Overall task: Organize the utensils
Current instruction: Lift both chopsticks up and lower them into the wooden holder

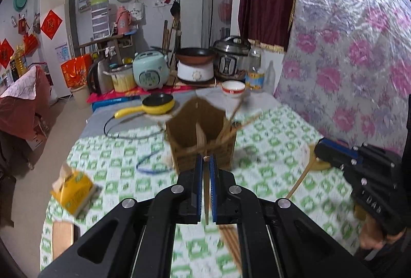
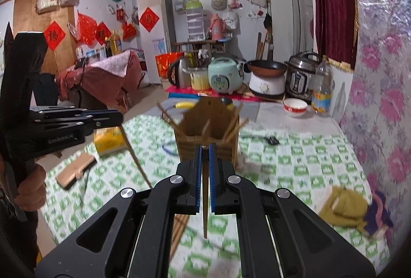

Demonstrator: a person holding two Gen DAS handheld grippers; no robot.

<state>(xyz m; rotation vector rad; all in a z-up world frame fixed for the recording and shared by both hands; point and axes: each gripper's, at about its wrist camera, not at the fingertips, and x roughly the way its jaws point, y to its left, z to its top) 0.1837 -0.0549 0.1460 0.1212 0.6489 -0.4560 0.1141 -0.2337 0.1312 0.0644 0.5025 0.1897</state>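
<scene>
1. The utensil holder [image 1: 203, 139] is a brown box with an open top, a taller pointed back panel and a thin divider that splits it into 2 compartments. It stands on the green-and-white checked tablecloth [image 1: 269, 175], near the middle of the table.
2. Several wooden chopsticks [image 1: 232, 121] lean out of the holder's right compartment, their ends fanning up and to the right. In the right wrist view more sticks poke out at the holder's left side too.
3. The left gripper [image 1: 205, 162] has its blue-padded jaws closed on a single chopstick [image 1: 206, 200], which runs straight down between the pads and ends below them. The gripper points at the holder, its tips just in front of the near wall.
4. The right gripper [image 2: 204, 149] is likewise clamped on 1 chopstick [image 2: 205, 211], held lengthwise between the pads with its lower end hanging free. It too faces the holder [image 2: 208, 139], tips close to the near wall.
5. In the left wrist view the right gripper appears at the right edge, with a chopstick slanting down and left from it above the cloth. In the right wrist view the left gripper sits at the left edge, gripped by a bare hand [image 2: 30, 190], a chopstick angling down from it.
6. A loose bundle of chopsticks [image 1: 232, 244] lies on the cloth under the left gripper.
7. A yellow carton [image 1: 73, 190] sits left of the holder; a white-and-red bowl [image 1: 233, 89] stands behind it.
</scene>
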